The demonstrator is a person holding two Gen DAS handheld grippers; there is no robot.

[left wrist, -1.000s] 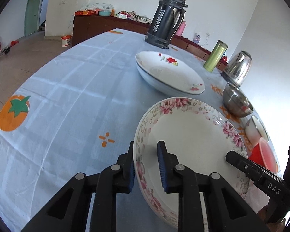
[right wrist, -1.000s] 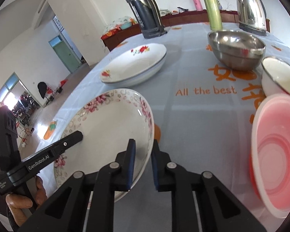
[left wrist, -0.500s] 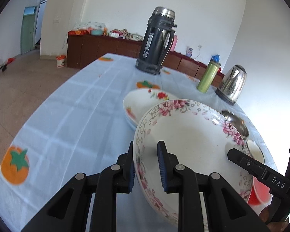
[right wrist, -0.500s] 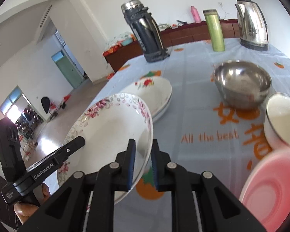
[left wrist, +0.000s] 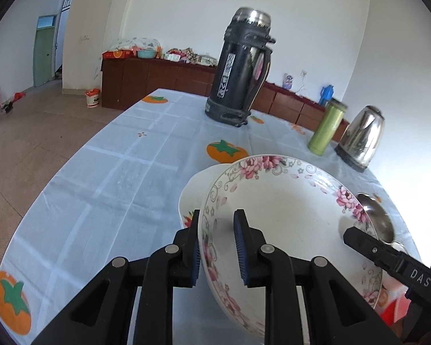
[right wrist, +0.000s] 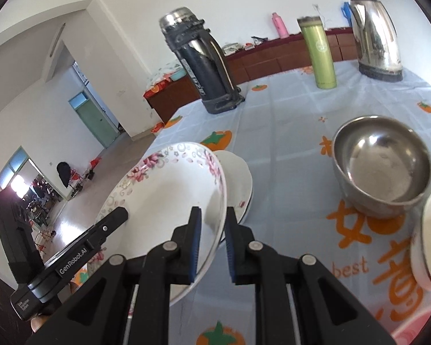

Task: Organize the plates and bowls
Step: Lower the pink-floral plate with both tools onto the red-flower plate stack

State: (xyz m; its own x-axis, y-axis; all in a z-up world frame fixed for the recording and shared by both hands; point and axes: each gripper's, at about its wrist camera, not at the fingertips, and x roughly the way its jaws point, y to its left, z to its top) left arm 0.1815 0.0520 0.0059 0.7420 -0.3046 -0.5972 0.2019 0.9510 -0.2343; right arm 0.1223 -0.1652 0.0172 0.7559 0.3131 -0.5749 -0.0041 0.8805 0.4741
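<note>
The plate point(left wrist: 290, 218) is white, its rim ringed with pink flowers and thin grey curling scrolls. The second plate point(right wrist: 238, 178) is white too, with a small red flower near its edge. The cloth on the counter point(left wrist: 135, 172) is pale blue with a faint white check, orange fruits with green leaves, and orange lettering. The tongs point(left wrist: 217, 247) are black with blue ribbed pads. The bowl point(right wrist: 382, 166) is bare silver steel. The tall flask point(left wrist: 240, 69) is black with a shiny steel cap. The bottle point(right wrist: 320, 54) is lime green, and the kettle point(right wrist: 377, 37) is mirror-bright steel on a dark base.
</note>
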